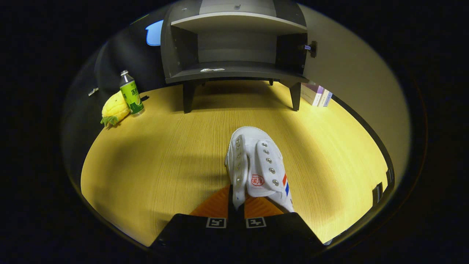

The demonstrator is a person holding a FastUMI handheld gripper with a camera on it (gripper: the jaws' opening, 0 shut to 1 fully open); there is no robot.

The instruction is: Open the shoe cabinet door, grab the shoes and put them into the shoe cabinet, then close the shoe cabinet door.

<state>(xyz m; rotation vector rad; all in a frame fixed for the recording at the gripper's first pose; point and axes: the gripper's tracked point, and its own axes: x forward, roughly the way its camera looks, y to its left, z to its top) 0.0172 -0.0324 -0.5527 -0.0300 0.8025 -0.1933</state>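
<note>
Jaws: I have them closed on the shoe [256, 165], pinching the edge of its upper right at the orange fingers [214, 207]; the gripper [236, 211] carries it toe-forward.
Shoe: white canvas, hanging from a thin fold of cloth ahead of the fingers, above the worktop [154, 165]; whether the sole touches the wood I cannot tell.
Cabinet [234, 47]: well beyond the shoe, on short legs, with its door [351, 84] swung wide to the right and the lower shelf [234, 69] bare apart from a small sticker.
Slip risk: my hold is on soft canvas near the opening, so I expect the shoe could swing or slide out if I move fast.
Entry risk: the shelf sits raised; if I come in low, the toe may catch its front edge.
Door risk: drifting right could knock the door.
Bystanders: bottle [131, 93] and pineapple toy [114, 108] stand far left, books [316, 94] right; I judge them out of my line.
</note>
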